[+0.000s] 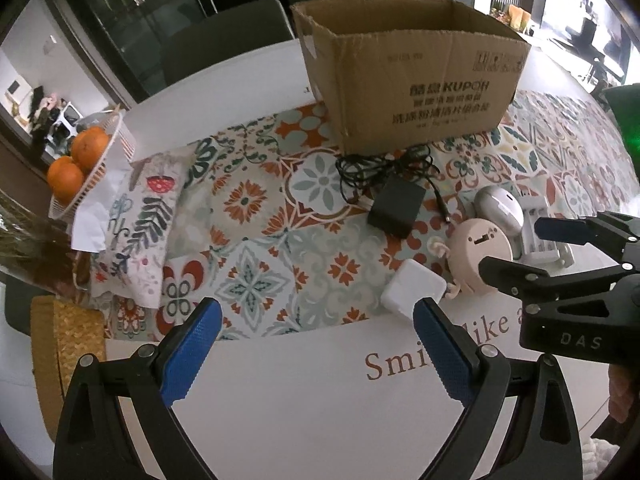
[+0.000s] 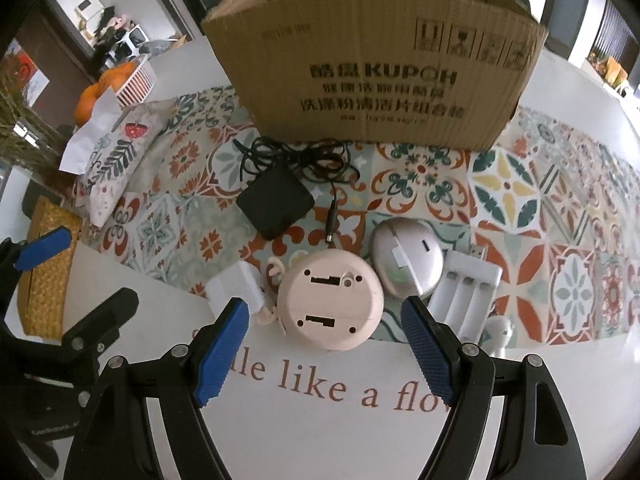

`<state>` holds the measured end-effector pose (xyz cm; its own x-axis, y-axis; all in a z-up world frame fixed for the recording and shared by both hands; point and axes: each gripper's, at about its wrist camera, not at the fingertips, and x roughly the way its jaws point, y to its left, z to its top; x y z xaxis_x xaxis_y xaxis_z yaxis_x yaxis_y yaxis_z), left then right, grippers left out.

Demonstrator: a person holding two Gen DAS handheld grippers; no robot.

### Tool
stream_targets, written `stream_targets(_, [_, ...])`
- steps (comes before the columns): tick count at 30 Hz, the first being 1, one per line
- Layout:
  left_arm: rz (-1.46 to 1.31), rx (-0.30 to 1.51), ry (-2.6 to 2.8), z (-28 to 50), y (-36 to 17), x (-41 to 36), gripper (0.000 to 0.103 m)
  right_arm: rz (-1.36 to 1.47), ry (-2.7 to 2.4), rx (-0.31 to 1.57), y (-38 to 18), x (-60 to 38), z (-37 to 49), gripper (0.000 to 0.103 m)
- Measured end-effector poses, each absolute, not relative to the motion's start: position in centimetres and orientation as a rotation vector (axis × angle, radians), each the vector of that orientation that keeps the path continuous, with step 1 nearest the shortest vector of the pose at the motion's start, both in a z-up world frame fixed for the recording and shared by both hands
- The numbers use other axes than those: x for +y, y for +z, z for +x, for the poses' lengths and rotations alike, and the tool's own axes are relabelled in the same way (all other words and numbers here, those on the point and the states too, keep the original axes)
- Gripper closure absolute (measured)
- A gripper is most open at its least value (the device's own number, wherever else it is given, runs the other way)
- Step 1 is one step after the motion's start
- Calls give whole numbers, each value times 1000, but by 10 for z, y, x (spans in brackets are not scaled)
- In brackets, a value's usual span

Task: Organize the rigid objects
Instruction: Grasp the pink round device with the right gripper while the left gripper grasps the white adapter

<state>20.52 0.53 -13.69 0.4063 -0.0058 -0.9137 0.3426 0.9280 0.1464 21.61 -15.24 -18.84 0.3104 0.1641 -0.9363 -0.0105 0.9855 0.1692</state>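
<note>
Both grippers, left gripper point(image 1: 316, 338) and right gripper point(image 2: 324, 346), hover with fingers released above small gadgets clustered near the cardboard box point(image 2: 372, 76), ready for sorting.

- one open cardboard box point(image 2: 376, 80);
- one black power adapter point(image 2: 275, 203) with its tangled cable;
- one round pink device point(image 2: 330, 300);
- one silver mouse point(image 2: 406, 262);
- one white battery charger point(image 2: 466, 292);
- one white plug block point(image 1: 413, 290);
- three oranges point(image 1: 76, 156) in one white basket point(image 1: 122, 136);
- two grippers: left gripper point(image 1: 316, 344), right gripper point(image 2: 326, 348)
</note>
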Motion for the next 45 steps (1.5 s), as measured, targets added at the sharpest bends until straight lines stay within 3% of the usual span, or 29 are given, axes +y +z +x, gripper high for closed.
stream_targets(28, [369,1225,-259,228,-176,6,5,201,61,1332,-251,-145,242,24])
stream_targets(45, [395,1211,-411,214,-169,-7,5,138,16,1267,-215,-150,216,28])
